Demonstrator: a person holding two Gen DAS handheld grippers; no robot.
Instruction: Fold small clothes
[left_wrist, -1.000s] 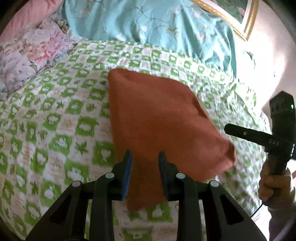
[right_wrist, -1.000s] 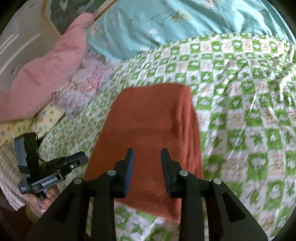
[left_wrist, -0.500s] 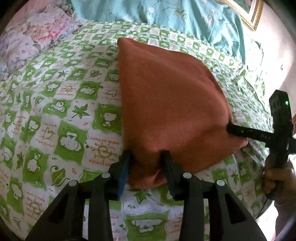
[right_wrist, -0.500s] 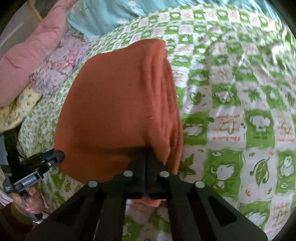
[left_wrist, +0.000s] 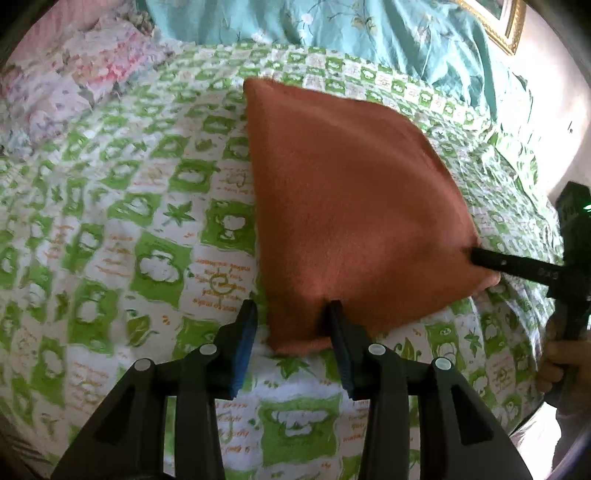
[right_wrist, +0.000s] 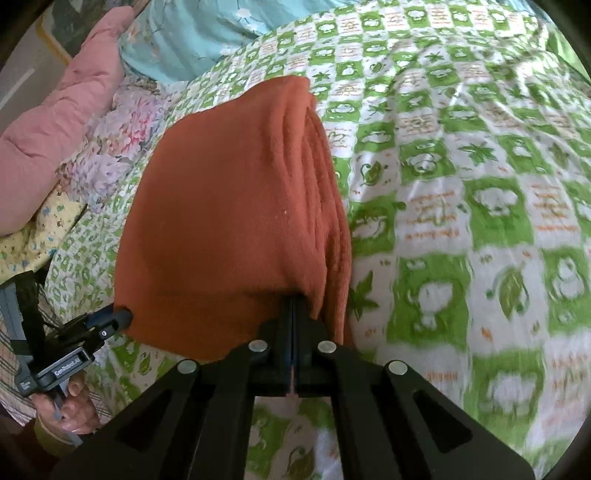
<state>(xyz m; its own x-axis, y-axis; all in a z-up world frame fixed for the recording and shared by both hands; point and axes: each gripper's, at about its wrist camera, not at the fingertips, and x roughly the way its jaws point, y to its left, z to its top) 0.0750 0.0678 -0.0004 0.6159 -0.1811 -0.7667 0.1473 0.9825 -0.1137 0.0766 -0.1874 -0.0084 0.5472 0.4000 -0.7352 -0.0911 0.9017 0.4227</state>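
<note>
Both grippers have dropped to the bedspread (left_wrist: 110, 206) since the earlier frames. Right gripper (right_wrist: 293, 306) is clamped shut on the cloth's (left_wrist: 343, 206) near corner — left gripper (left_wrist: 291, 314) is opening, jaws loosely straddling the other corner.

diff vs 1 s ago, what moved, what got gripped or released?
Both grippers dropped closer to the orange cloth. The right gripper went from open to shut on the cloth's near corner. The left gripper widened; its jaws are opening, the other near corner between them, pads not pressing. Unchanged: the cloth stays folded on the green checked bedsheet.
</note>
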